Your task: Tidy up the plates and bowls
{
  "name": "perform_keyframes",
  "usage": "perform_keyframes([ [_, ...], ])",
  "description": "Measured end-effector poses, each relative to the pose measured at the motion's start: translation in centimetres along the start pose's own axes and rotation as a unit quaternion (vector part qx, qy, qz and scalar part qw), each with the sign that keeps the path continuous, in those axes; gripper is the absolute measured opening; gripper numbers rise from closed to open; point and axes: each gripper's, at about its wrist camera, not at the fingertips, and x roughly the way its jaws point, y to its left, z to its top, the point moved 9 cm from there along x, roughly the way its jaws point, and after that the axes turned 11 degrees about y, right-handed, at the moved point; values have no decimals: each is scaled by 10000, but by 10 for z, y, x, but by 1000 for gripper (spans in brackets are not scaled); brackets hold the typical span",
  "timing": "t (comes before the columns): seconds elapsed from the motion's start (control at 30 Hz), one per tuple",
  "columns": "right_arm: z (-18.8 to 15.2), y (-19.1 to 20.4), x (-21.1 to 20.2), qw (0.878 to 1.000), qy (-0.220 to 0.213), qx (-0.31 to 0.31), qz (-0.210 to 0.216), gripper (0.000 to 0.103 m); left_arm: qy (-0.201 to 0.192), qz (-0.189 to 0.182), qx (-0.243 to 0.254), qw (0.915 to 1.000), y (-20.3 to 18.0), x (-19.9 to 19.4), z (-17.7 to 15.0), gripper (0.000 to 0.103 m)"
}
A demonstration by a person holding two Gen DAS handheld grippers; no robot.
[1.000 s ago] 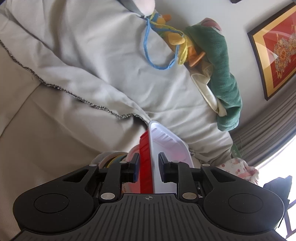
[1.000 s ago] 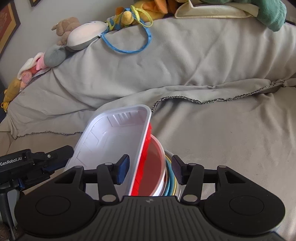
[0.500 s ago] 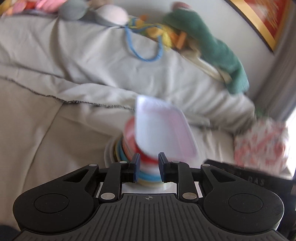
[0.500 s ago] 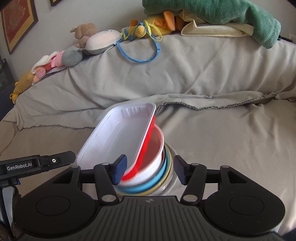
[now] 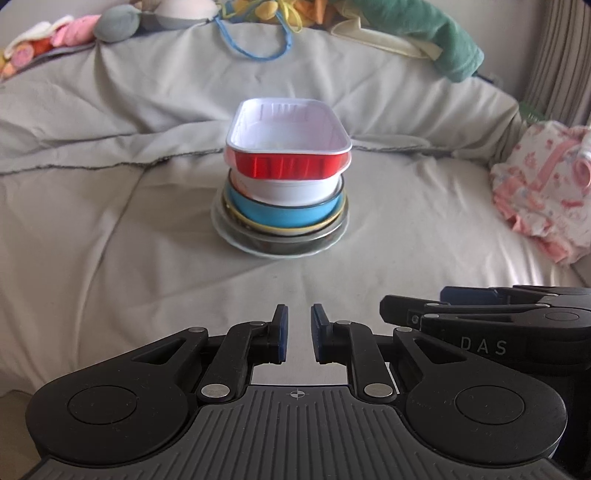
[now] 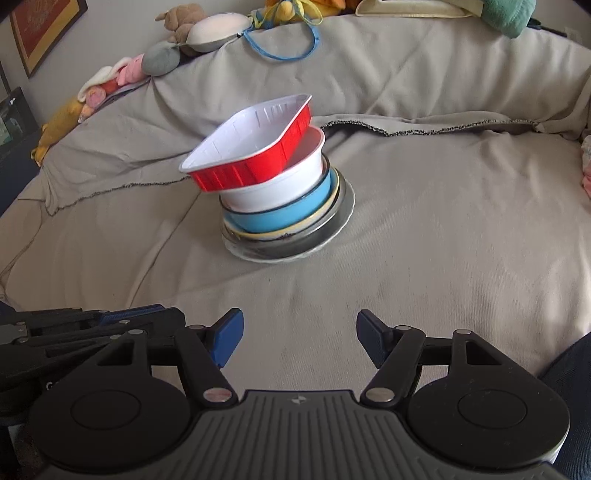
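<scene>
A stack of dishes stands on the grey bed cover. On top is a red tray with a white inside (image 5: 288,147) (image 6: 251,147), tilted in the right wrist view. Under it sit a white bowl (image 5: 288,188) (image 6: 273,192), a blue bowl (image 5: 280,216) (image 6: 280,218) and a clear plate (image 5: 280,243) (image 6: 295,247) at the bottom. My left gripper (image 5: 297,332) is well back from the stack, jaws a narrow gap apart and empty. My right gripper (image 6: 299,338) is open wide and empty, also back from the stack.
Soft toys (image 6: 207,29) and a blue cord (image 5: 255,40) lie along the raised back of the bed. A green towel (image 5: 443,40) lies at the back right. Pink patterned cloth (image 5: 546,192) lies at the right. The right gripper's body (image 5: 498,325) is beside my left gripper.
My left gripper has let go of the red tray, which now rests on the stack. Both grippers have pulled back from the stack.
</scene>
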Motion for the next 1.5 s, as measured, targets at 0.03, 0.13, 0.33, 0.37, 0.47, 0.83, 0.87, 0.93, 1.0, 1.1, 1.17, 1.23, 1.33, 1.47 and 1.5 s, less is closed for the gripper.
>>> perform_keyframes([
  [0.03,-1,1,0,10000,20,-15,-4,69,10,40,17,10000,-1,-1,-1,17],
  [0.13,-5,3,1,10000,66,-68,-10,69,34,37,68,10000,-2,-1,-3,17],
  [0.33,-5,2,1,10000,80,-10,10,69,51,-47,-23,10000,-1,-2,-3,17],
  [0.37,-5,1,1,10000,81,-19,16,69,42,-60,-32,10000,-1,-3,-3,17],
  [0.47,-6,2,1,10000,80,-28,18,69,2,-93,-42,9999,0,-5,-1,17],
  [0.83,-5,5,-4,10000,0,-44,21,69,-51,-197,-94,9997,0,-10,0,17],
  [0.87,-5,5,-5,10000,-16,-50,25,69,-58,-200,-93,9997,0,-10,0,17],
  [0.93,-4,5,-6,10000,-33,-57,37,69,-56,-208,-91,9997,-1,-10,0,17],
  [1.0,-5,6,-7,10000,-32,-61,37,69,-56,-223,-90,9997,-2,-11,0,17],
  [1.1,-5,7,-7,10000,-34,-70,40,69,-64,-238,-104,9996,-2,-11,0,17],
  [1.17,-5,8,-7,10000,-31,-66,35,69,-70,-264,-123,9996,-1,-12,0,17],
  [1.23,-5,7,-7,10000,-25,-66,37,69,-68,-280,-140,9995,0,-12,0,17],
  [1.33,-5,7,-7,10000,-23,-76,38,69,-66,-284,-144,9995,0,-12,0,17],
  [1.47,-5,7,-7,10000,-47,-71,40,69,-45,-272,-134,9995,0,-11,-1,17],
  [1.5,-5,7,-7,10000,-51,-65,44,69,-41,-267,-131,9995,0,-11,-1,17],
])
